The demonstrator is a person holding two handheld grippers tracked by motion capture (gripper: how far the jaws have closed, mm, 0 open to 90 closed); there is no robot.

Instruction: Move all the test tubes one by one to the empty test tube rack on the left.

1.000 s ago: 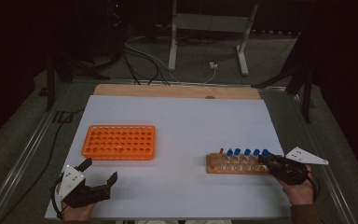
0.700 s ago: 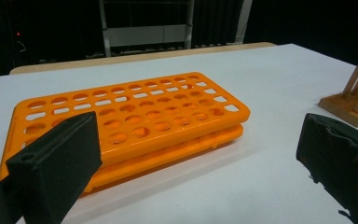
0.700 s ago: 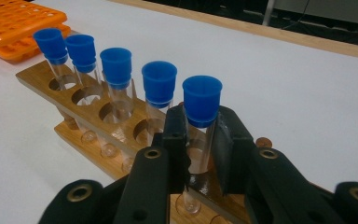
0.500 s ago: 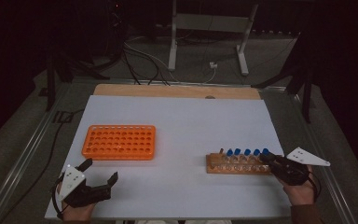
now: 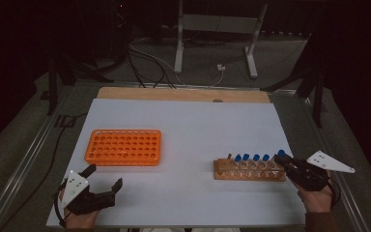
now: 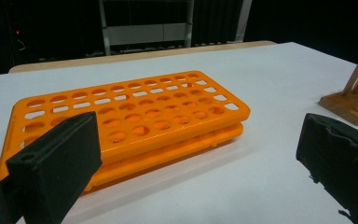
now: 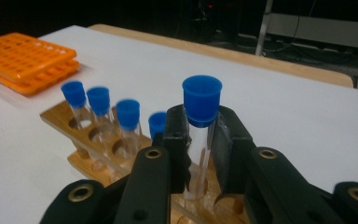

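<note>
Nearest the person, the left gripper (image 5: 104, 176) sits low at the table's (image 5: 193, 125) near edge, well to the left of the wooden rack (image 5: 249, 170), its 2 jaws spread wide with only bare white tabletop between them. Over on the right, the right gripper (image 7: 200, 140) has its jaws pinching a clear blue-capped tube (image 7: 200, 116) just under the cap, at the wooden rack's right end; they have just been closing, and the tube is squarely between them. The tube's foot is down inside the rack, upright. To the left of that tube, 4 more blue-capped tubes (image 7: 99, 112) stand in the rack's row. Farther off, well apart to the rack's left, the orange rack (image 5: 123, 146) lies flat, holes open.
</note>
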